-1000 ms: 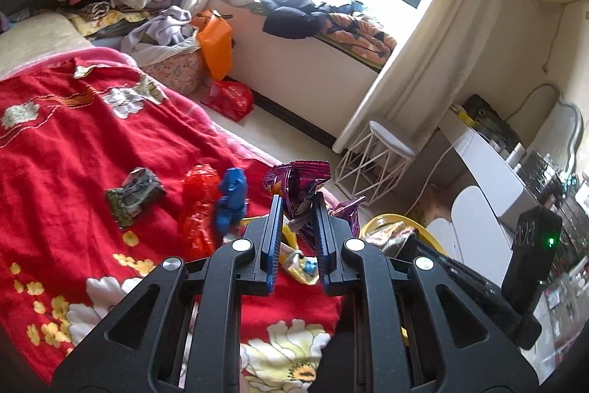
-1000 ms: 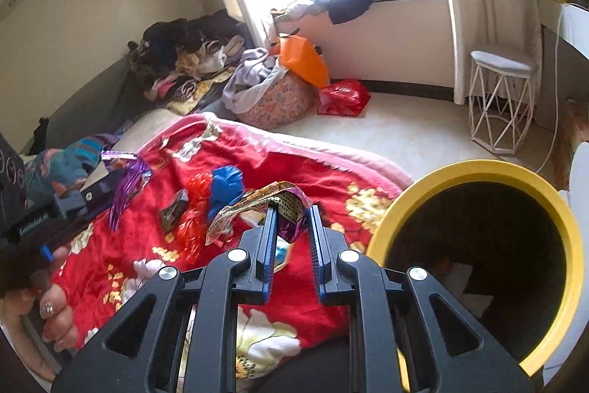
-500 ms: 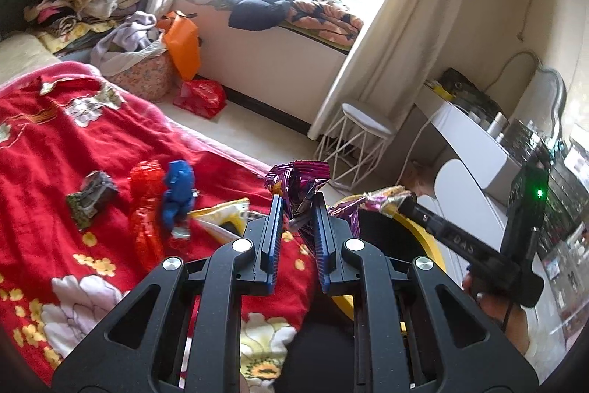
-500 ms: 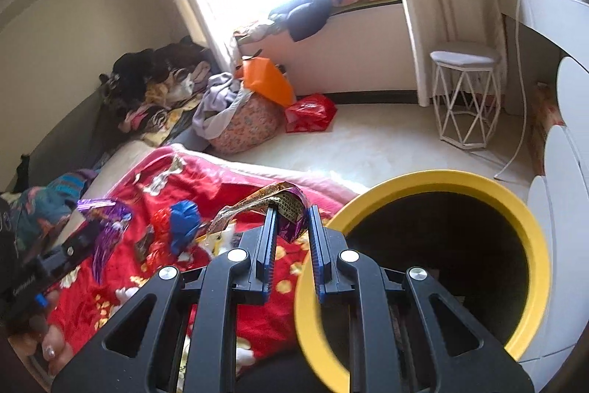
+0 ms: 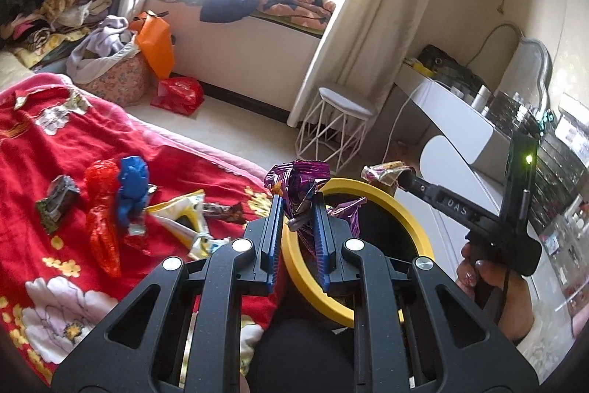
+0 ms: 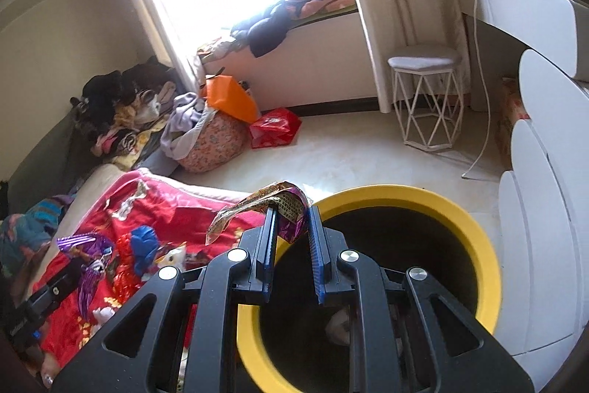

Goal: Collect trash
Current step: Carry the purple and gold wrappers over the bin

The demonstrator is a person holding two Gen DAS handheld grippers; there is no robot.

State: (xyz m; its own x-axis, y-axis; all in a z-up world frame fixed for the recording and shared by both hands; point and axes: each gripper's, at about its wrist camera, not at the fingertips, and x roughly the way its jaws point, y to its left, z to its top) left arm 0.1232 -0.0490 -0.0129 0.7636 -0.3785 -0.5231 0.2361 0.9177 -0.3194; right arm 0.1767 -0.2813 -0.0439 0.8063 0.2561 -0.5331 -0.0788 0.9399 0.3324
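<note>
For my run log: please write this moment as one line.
left gripper: shut on purple wrapper | right gripper: shut on gold wrapper | both by yellow bin

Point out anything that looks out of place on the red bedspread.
Litter lies loose on the red bedspread, where wrappers do not belong: a red wrapper, a crumpled blue one against it, a dark packet apart to the left, and a yellow-and-white packet near the yellow bin.

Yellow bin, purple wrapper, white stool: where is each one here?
yellow bin point(image 6: 482, 245): right wrist view, on its rim.
purple wrapper point(image 5: 300, 185): left wrist view, crumpled foil above the left gripper's jaws.
white stool point(image 6: 423, 61): right wrist view, on its seat.
</note>
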